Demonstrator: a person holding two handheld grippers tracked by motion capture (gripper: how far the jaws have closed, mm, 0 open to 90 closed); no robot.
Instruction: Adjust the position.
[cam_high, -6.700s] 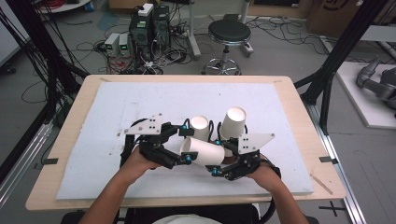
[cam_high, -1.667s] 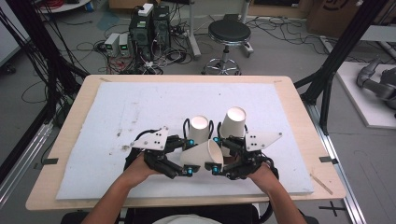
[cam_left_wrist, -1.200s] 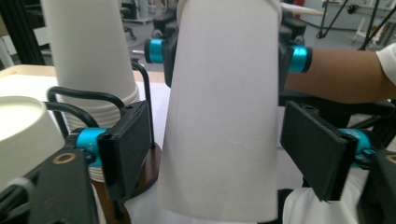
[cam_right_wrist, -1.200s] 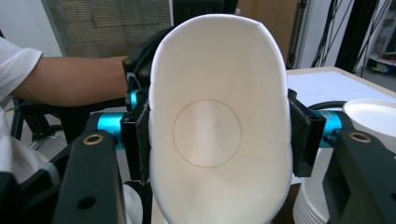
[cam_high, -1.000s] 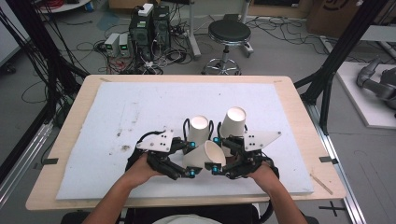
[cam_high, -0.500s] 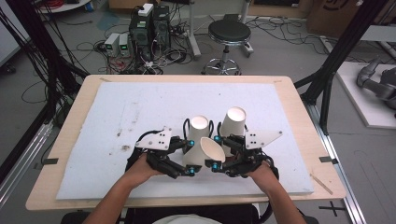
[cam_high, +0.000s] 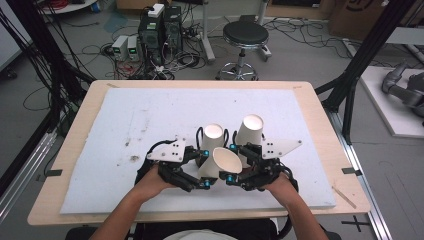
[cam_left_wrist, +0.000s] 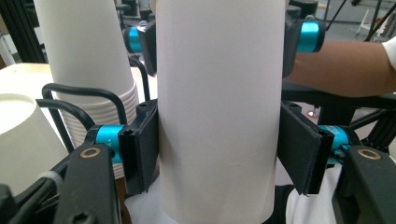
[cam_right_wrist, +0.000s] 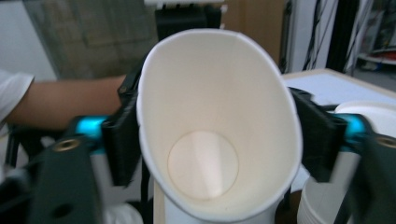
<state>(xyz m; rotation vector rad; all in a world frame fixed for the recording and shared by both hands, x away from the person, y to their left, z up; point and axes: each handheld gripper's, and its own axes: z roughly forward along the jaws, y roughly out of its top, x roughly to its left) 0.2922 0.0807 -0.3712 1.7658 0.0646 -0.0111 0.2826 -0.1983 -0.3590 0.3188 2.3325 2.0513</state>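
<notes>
Paper cup (cam_high: 220, 161) | white, tapered, rim squeezed oval, tilted

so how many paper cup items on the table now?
3. A tilted cup held between both grippers; a stack behind it on the left; another upturned cup on the right. Nested cups may be hidden inside.

The setting was a robotics lab or engineering workshop. Desktop computer towers (cam_high: 159, 25) stood on the floor at upper centre amid loose cables (cam_high: 75, 47). A black stool (cam_high: 245, 37) stood beside them. Black frame struts (cam_high: 367, 55) rose at right, and a grey robot arm (cam_high: 402, 90) lay at the far right edge.
</notes>
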